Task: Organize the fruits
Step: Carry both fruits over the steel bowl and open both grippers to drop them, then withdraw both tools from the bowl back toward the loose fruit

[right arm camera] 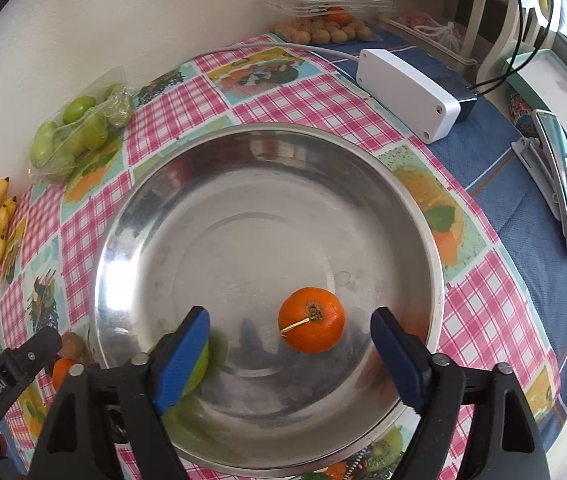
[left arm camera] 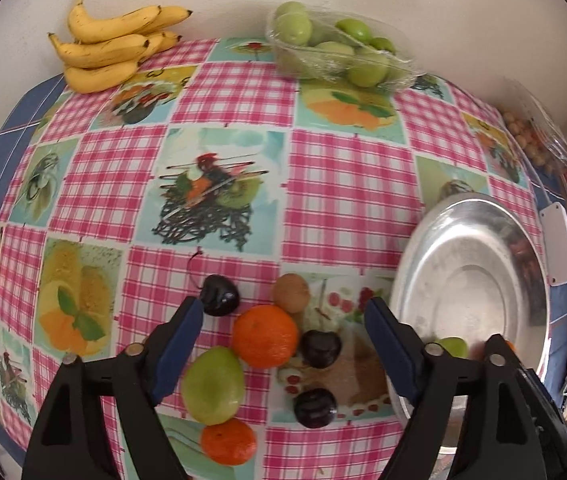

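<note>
Just started: w/ both grippers' jaws wide apart & empty, right gripper (right arm camera: 289, 344) is over the bowl (right arm camera: 123, 216) w/ 1 orange (right arm camera: 310, 319) & a green fruit (right arm camera: 199, 364), left gripper (left arm camera: 283, 320) over the pile (left arm camera: 264, 335) on the table.

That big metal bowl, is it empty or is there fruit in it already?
Not empty. The metal bowl holds a tangerine, and a green fruit lies at its near edge, half hidden behind a blue pad.
</note>
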The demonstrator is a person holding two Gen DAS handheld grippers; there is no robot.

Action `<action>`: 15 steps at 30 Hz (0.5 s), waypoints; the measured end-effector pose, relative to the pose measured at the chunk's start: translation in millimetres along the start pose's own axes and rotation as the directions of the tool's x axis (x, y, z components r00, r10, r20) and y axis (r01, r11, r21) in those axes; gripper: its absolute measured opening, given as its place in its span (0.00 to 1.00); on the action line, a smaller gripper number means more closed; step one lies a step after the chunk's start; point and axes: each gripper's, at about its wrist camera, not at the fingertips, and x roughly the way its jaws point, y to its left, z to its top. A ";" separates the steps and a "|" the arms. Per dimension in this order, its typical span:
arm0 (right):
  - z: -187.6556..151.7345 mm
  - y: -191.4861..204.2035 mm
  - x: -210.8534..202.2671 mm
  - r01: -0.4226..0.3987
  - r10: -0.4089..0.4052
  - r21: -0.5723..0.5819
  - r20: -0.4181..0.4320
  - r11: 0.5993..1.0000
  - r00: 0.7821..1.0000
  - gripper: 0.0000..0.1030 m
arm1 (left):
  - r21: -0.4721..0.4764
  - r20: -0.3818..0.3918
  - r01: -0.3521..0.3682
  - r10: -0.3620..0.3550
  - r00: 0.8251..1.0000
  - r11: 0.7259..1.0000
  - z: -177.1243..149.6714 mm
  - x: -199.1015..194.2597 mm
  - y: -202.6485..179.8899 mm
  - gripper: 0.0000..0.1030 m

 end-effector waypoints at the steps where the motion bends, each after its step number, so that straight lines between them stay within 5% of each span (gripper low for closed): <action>1: -0.1 1.1 -0.7 -0.002 0.002 -0.005 0.003 1.000 1.000 0.92 | -0.005 0.003 -0.004 0.004 1.000 1.000 -1.4 0.4 2.6 0.89; 3: -0.6 3.2 -3.1 -0.007 0.008 -0.016 0.018 1.000 1.000 1.00 | -0.012 0.007 -0.008 0.008 1.000 1.000 -3.4 1.1 7.4 0.89; 10: -4.2 11.5 -9.7 -0.009 0.012 -0.066 0.056 0.998 0.998 1.00 | 0.016 0.073 -0.069 0.068 0.995 0.997 -9.4 -9.1 18.2 0.90; 15: -11.9 19.7 -17.5 -0.044 0.051 -0.107 0.067 0.993 0.996 1.00 | -0.025 0.106 -0.036 0.039 0.994 0.999 -11.6 -20.8 35.5 0.90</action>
